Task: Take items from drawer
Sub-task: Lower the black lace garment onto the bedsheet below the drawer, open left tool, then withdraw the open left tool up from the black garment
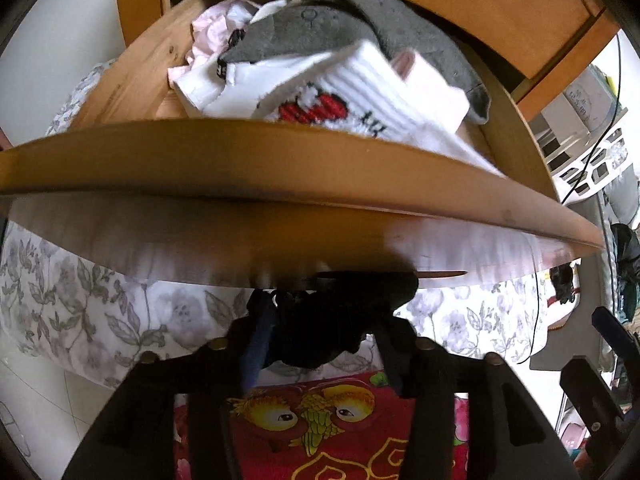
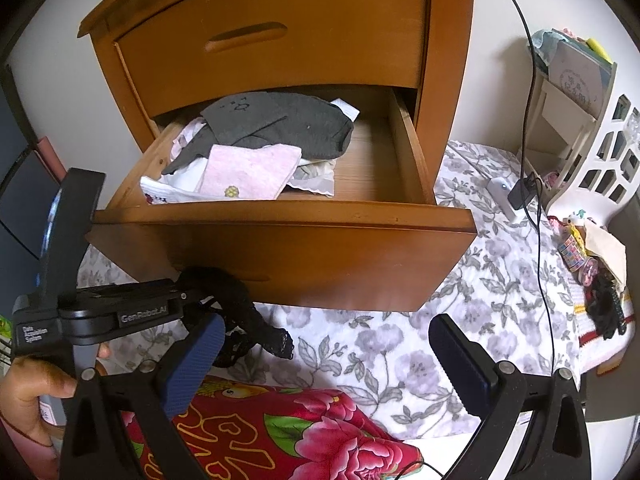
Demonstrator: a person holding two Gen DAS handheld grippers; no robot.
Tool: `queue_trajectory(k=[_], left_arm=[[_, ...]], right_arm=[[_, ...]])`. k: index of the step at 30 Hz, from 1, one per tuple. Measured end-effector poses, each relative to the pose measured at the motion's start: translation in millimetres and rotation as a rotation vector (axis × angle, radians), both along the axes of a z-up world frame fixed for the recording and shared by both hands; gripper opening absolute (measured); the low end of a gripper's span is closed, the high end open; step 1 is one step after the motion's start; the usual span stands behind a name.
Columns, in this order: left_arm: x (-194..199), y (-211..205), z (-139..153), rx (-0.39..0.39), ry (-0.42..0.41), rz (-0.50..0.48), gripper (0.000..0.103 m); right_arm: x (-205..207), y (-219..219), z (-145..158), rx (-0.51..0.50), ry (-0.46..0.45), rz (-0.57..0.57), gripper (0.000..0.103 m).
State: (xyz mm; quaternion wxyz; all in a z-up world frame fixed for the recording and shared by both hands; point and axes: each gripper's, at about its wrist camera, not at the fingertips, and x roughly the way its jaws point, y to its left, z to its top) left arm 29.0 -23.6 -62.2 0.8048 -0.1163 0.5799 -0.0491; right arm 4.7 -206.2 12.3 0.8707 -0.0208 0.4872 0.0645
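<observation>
The lower drawer (image 2: 280,256) of a wooden nightstand stands pulled out, holding a grey garment (image 2: 280,128), a pink cloth (image 2: 248,174) and a white sock with a red pattern (image 1: 352,92). My left gripper (image 1: 324,340) hangs just below the drawer front (image 1: 240,168). Its jaws stand apart, and a black lace garment (image 1: 332,320) sits bunched loosely between them. From the right wrist view this lace (image 2: 244,316) trails off the left gripper (image 2: 120,312), which a hand (image 2: 28,396) holds. My right gripper (image 2: 328,364) is open over the bed, with nothing between its blue pads (image 2: 192,364).
A floral bedsheet (image 2: 400,352) lies under the drawer, with a red flowered fabric (image 2: 280,432) nearest me. The upper drawer (image 2: 272,40) is closed. At the right stand a white cut-out basket (image 2: 592,152), a black cable (image 2: 536,160) with a charger (image 2: 520,194), and small clutter.
</observation>
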Motion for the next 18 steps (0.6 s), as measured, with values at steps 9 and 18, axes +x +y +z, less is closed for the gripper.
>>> queue_trajectory(k=[9,18], left_arm=[[-13,6,28,0.001,-0.052,0.018,0.065],[-26,17,62,0.013,-0.143,0.035,0.080]], right_arm=[[-8,6,9,-0.012,-0.020,0.008,0.103],[-14,13,19,-0.024,-0.042,0.020,0.103]])
